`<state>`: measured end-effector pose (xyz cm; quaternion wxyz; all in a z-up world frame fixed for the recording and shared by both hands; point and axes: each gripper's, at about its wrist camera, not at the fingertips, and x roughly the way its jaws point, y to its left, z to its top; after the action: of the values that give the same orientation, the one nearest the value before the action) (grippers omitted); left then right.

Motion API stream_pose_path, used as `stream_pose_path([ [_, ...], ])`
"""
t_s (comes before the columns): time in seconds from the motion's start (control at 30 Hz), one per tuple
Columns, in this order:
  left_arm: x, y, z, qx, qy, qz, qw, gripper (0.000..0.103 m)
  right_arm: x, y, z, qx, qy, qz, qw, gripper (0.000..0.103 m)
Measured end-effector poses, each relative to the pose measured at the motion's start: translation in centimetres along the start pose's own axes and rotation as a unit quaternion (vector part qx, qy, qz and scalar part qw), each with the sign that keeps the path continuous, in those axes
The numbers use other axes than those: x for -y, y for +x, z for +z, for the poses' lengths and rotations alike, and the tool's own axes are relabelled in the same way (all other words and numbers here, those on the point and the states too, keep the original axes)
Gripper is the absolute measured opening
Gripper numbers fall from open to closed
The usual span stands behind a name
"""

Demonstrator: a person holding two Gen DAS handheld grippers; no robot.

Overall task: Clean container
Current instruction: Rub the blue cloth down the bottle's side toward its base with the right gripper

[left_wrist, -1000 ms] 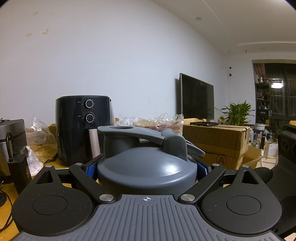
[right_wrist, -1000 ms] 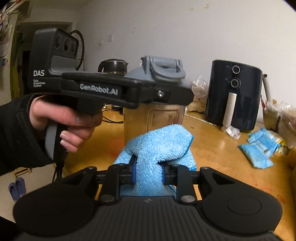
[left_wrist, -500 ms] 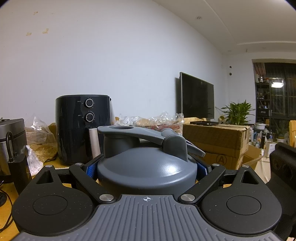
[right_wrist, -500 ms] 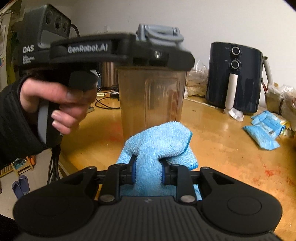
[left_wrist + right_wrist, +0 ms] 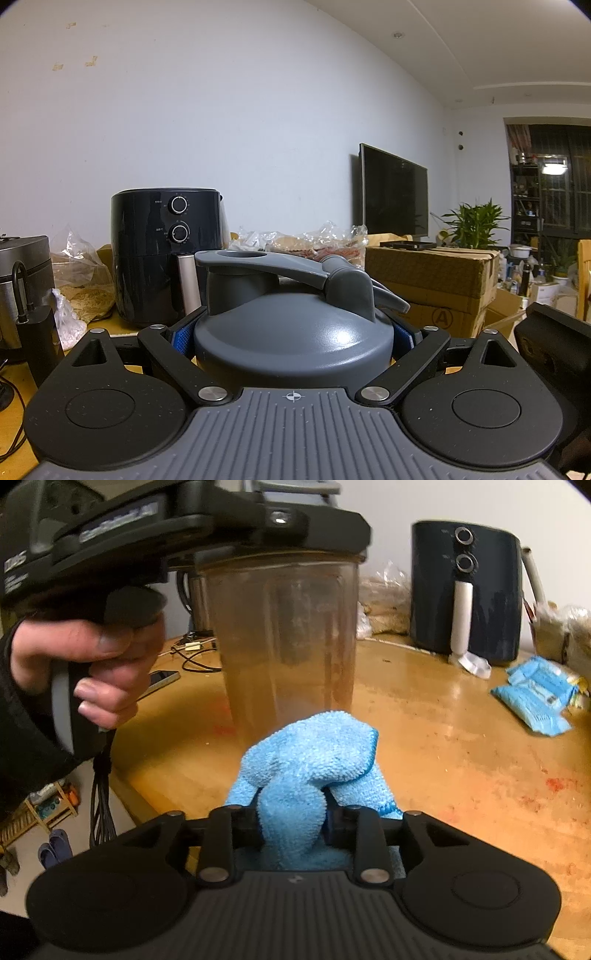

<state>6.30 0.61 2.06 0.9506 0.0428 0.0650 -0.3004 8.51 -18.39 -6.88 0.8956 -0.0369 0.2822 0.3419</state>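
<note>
My left gripper [image 5: 291, 332] clamps the grey lid [image 5: 291, 332] of the container [image 5: 284, 635], held near the table's [image 5: 461, 746] front-left edge. My right gripper [image 5: 293, 812] jaws have just been widening, blue cloth [image 5: 310, 753] between them, just before the container.

The stained wooden table [image 5: 461, 746] carried a black air fryer [image 5: 469, 590] at upper right, blue packets [image 5: 535, 698] at right, and a phone [image 5: 162, 677] at left.
</note>
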Motion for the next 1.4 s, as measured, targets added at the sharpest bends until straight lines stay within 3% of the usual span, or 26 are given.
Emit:
stream_pose_path([
  [0.27,0.0,0.0,0.0,0.001,0.0,0.0,1.0,0.095,0.4,0.1,0.3,-0.006,0.019,0.01,1.0,0.044],
  [0.37,0.1,0.0,-0.1,0.002,0.0,0.0,1.0,0.095,0.3,0.2,0.3,-0.004,0.027,0.02,0.999,0.056],
  [0.43,0.0,0.0,0.0,0.002,-0.001,0.0,1.0,0.095,0.2,0.2,0.2,-0.001,0.03,0.027,0.999,0.07],
  [0.47,0.0,0.0,0.0,0.001,-0.001,0.0,1.0,0.095,0.0,0.2,0.2,0.002,0.028,0.026,0.999,0.07],
  [0.57,0.0,0.0,0.0,0.002,-0.001,0.0,1.0,0.095,-0.7,0.3,-0.1,0.006,0.012,0.012,1.0,0.064],
  [0.63,0.0,0.0,0.0,0.001,-0.001,0.0,1.0,0.095,-0.8,0.2,-0.2,0.009,0.007,0.008,1.0,0.044],
  [0.73,-0.1,0.0,0.0,0.002,0.0,0.0,1.0,0.095,-0.1,0.0,-0.2,0.013,0.019,0.018,1.0,0.038],
  [1.2,0.0,0.0,0.1,0.002,-0.001,0.0,1.0,0.095,0.1,-0.5,-0.7,0.029,0.01,0.019,0.999,0.018],
  [1.4,-0.1,0.1,0.0,0.002,0.0,0.0,1.0,0.095,-0.3,-0.8,-0.8,0.039,-0.004,0.012,0.999,0.017],
])
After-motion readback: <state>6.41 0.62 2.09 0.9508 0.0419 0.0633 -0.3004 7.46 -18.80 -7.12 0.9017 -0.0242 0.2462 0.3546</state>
